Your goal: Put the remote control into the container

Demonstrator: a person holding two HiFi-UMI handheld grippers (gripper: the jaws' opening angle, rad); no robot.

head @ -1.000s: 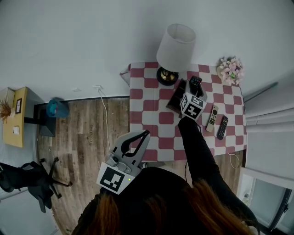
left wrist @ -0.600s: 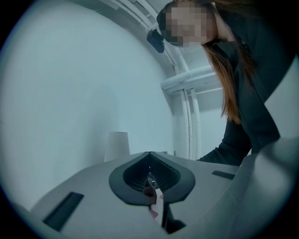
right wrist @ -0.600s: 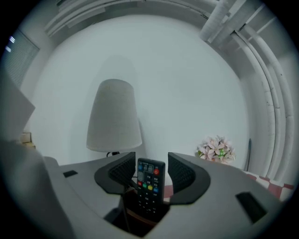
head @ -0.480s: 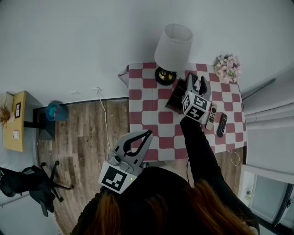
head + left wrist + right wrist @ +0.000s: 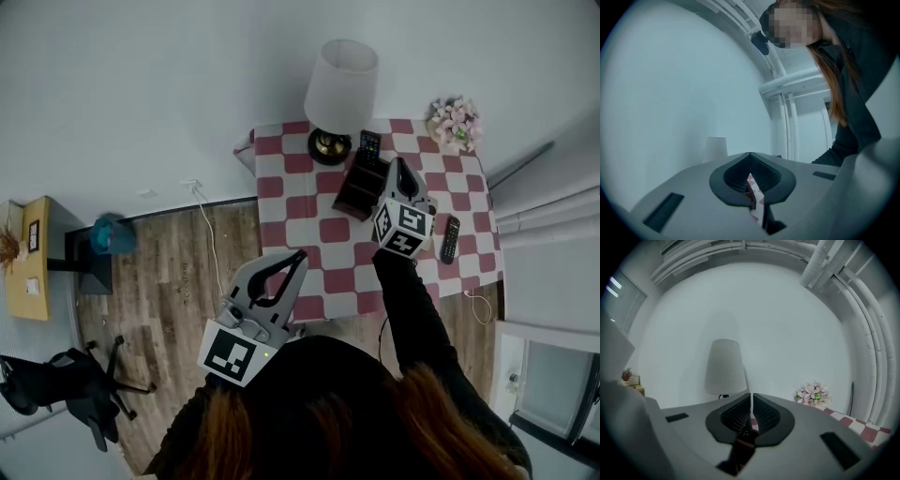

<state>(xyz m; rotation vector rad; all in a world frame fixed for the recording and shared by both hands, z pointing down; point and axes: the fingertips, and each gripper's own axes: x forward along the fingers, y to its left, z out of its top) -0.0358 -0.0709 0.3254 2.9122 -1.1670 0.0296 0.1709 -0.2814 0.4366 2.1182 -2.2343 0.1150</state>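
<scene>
Remote [image 5: 370, 145] upright in container [image 5: 359, 194], our right gripper [image 5: 397, 165] beside container, jaws just closed empty, our left gripper [image 5: 300, 255] pressed together.

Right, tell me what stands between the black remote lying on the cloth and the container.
Only the right gripper, its jaws just closed with nothing between them, hangs above the cloth between that remote and the container. Nothing else shows there.
</scene>
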